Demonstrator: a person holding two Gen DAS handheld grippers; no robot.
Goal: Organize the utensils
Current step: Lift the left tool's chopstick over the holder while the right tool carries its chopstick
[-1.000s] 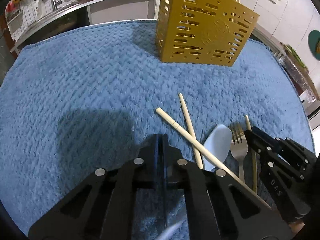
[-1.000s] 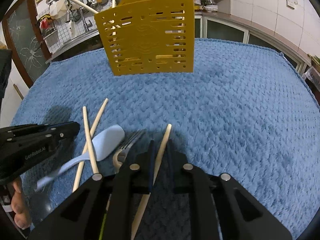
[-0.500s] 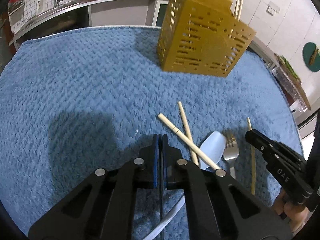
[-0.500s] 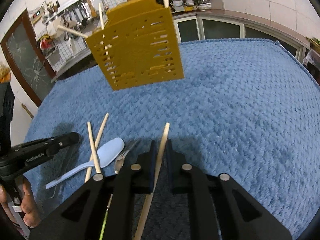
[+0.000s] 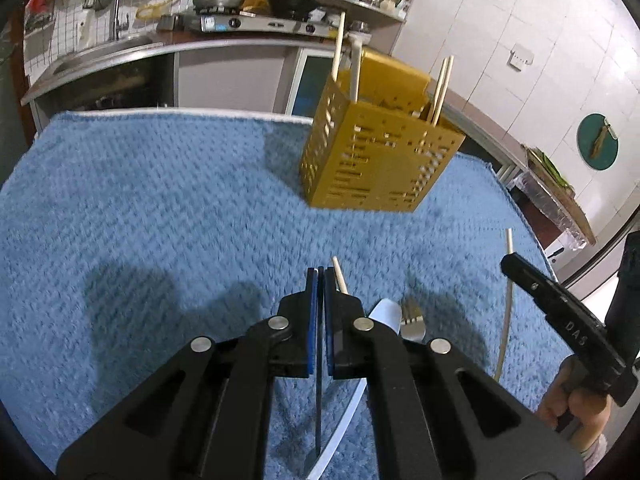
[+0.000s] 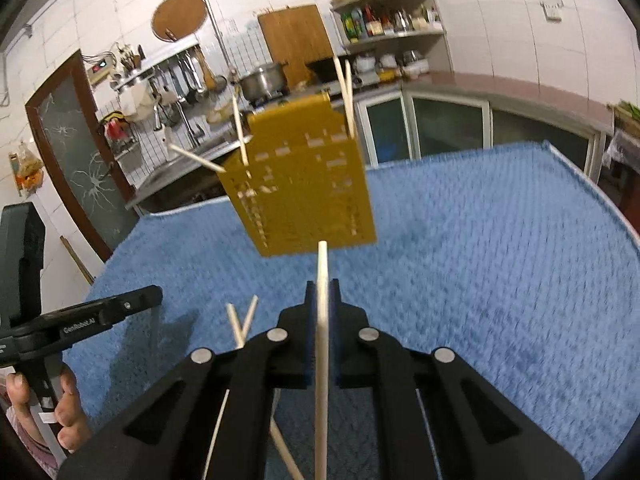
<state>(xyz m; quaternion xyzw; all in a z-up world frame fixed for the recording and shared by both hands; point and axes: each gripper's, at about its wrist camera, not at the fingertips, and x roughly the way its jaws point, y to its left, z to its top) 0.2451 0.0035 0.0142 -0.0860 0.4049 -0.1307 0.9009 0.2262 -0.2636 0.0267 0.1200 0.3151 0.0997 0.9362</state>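
Right gripper [image 6: 322, 288] is clamped on a chopstick [image 6: 322, 264]; left gripper [image 5: 320, 276] is pinched together on a thin dark utensil handle [image 5: 319, 400]. Yellow caddy [image 6: 304, 184] stands ahead, well apart. Risk judged: the thinly held chopstick could pivot or catch the caddy rim.

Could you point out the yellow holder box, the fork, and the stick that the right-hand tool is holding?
yellow holder box [image 5: 376, 168], left wrist view, on its slotted front wall.
fork [image 5: 412, 318], left wrist view, on its tines.
chopstick [image 6: 322, 268], right wrist view, on the length sticking out beyond the closed pads.
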